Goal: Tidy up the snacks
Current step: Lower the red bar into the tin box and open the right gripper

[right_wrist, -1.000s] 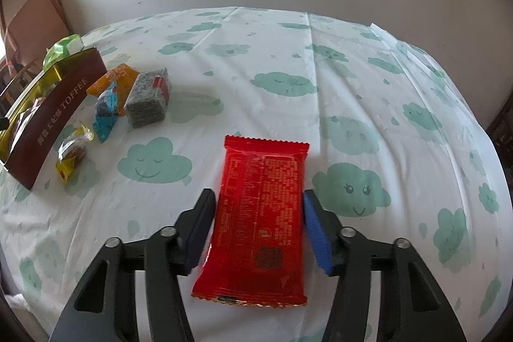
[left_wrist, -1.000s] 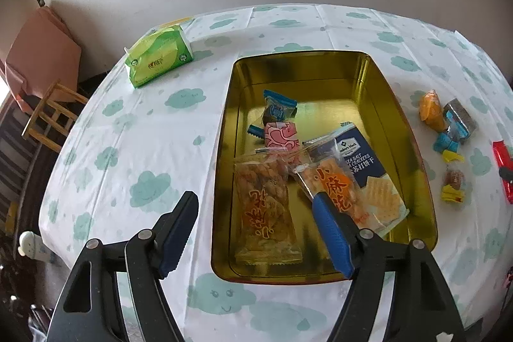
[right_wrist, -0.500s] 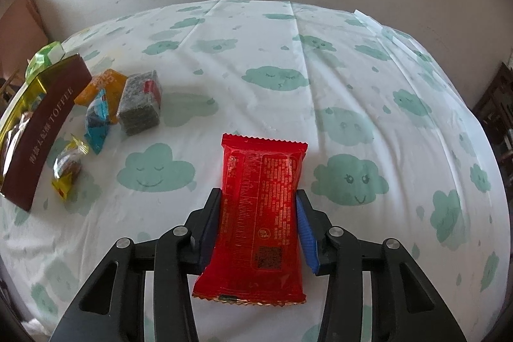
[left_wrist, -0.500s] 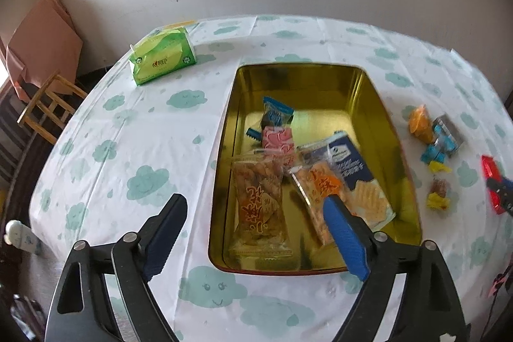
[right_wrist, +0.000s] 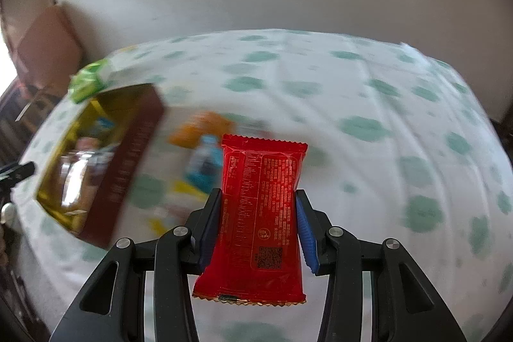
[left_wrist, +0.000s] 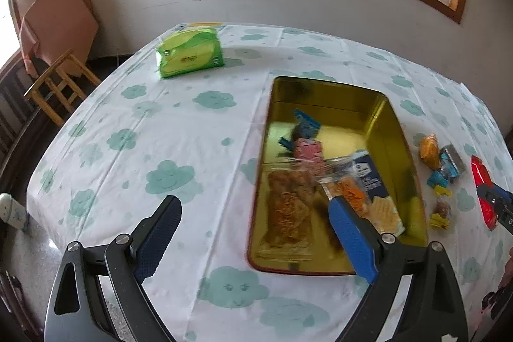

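A red snack packet (right_wrist: 261,207) hangs lifted off the table with my right gripper (right_wrist: 258,193) shut on its sides; the left wrist view shows that packet (left_wrist: 479,181) at the far right edge. The gold tin (left_wrist: 394,124) holds a twisted-snack bag (left_wrist: 288,210), an orange bag (left_wrist: 349,191), a blue cracker pack (left_wrist: 372,181) and small sweets. My left gripper (left_wrist: 253,202) hovers above the tin's near left corner, its jaws opening with nothing held. In the blurred right wrist view the tin (right_wrist: 128,149) lies to the left.
Loose snacks lie right of the tin: an orange one (left_wrist: 429,149), a grey-blue one (left_wrist: 452,162), a yellow-wrapped sweet (left_wrist: 441,210). A green tissue pack (left_wrist: 189,55) sits at the table's far left. A wooden chair (left_wrist: 57,82) stands beyond the left edge.
My right gripper closed on the red packet, lifted it off the cloth and swung left toward the tin. My left gripper's jaws spread wider as it drew back and left from the tin.
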Available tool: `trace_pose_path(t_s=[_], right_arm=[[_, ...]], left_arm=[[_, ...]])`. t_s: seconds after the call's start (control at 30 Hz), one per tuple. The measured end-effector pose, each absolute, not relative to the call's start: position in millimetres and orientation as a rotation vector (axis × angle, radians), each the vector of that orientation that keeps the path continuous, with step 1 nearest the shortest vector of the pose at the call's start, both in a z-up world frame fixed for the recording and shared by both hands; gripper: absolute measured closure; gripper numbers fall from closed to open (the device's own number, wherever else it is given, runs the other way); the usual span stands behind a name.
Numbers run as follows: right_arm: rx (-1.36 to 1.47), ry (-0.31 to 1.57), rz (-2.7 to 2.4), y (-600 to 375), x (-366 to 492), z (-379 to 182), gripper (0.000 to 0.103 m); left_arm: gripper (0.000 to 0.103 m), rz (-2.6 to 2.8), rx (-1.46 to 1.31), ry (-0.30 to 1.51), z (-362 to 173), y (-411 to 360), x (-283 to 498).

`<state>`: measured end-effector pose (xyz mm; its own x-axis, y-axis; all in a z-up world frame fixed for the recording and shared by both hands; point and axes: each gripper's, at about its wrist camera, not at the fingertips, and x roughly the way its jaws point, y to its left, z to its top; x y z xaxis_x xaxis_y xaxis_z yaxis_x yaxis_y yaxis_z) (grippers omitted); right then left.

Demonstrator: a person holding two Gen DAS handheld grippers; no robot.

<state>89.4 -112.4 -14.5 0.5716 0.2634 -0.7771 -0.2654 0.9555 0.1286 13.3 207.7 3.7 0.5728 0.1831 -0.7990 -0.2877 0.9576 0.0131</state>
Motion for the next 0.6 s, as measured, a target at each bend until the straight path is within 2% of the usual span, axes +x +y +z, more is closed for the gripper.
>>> trace_pose_path(t_s=[0.27,0.6], right_arm=[[-0.049,0.896,0.487,-19.6,85.2,-0.8,0.058],[-0.093,0.946,0.578,50.7,88.0,-18.6,0.058]], left_arm=[[0.011,0.343,-0.164,0.933,-1.2,237.0,-0.3],[0.011,0.403,-0.18,0.96,-8.8,258.8,-12.4]])
